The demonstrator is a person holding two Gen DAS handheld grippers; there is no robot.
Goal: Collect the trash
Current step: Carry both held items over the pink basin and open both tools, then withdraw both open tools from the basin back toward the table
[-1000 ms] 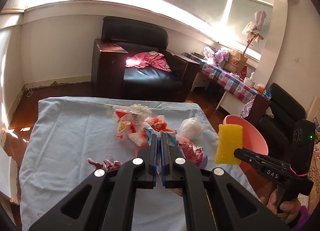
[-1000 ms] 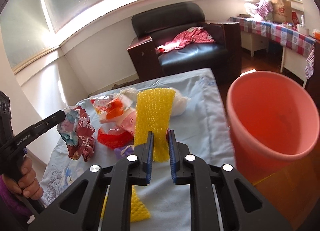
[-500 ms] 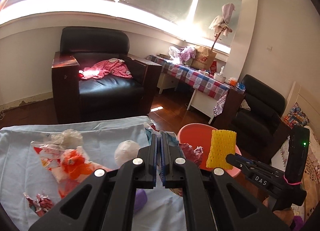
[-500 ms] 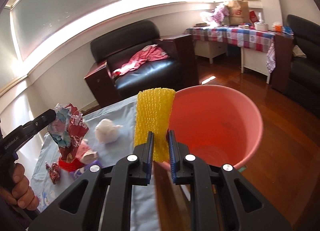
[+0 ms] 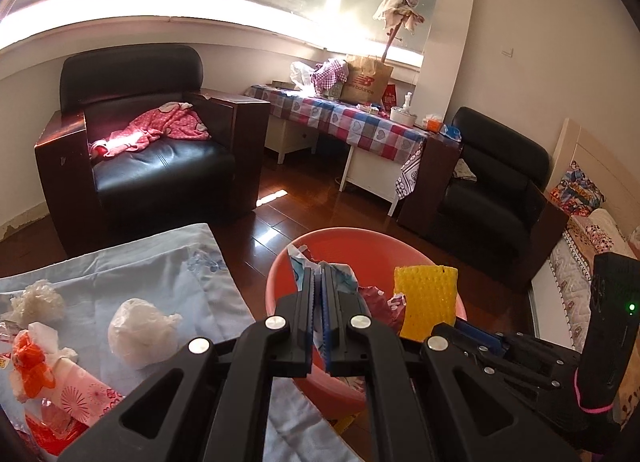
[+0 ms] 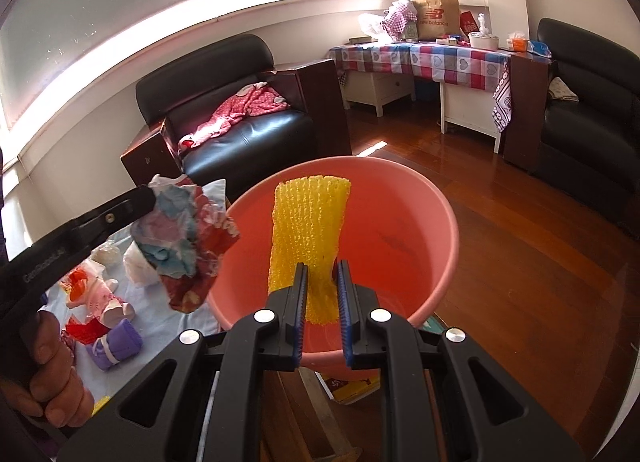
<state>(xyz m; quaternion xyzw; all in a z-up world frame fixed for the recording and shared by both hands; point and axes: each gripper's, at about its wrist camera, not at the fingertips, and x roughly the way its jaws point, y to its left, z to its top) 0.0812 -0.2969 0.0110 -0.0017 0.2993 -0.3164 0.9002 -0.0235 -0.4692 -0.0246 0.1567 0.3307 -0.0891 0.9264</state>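
A pink plastic bin (image 6: 404, 217) (image 5: 372, 246) stands on the floor beside the table's right edge. My right gripper (image 6: 322, 276) is shut on a yellow foam net (image 6: 310, 229) (image 5: 426, 298), which hangs over the bin's mouth. My left gripper (image 5: 317, 282) (image 6: 150, 193) is shut on a crumpled red and blue wrapper (image 6: 186, 246) (image 5: 340, 286), held at the bin's left rim. More trash lies on the light blue tablecloth (image 5: 176, 274): a white wad (image 5: 140, 334), an orange and white wrapper (image 5: 34, 362) and a purple piece (image 6: 116, 344).
A black armchair (image 5: 148, 149) with a pink garment stands behind the table. A checked-cloth desk (image 5: 352, 125) and a second black chair (image 5: 496, 189) line the far side. Wooden floor (image 6: 520, 262) surrounds the bin. A person's hand (image 6: 52, 374) grips the left handle.
Both grippers have swung right from above the table to the pink bin. The yellow net and the crumpled wrapper have travelled with them and now hang over the bin.
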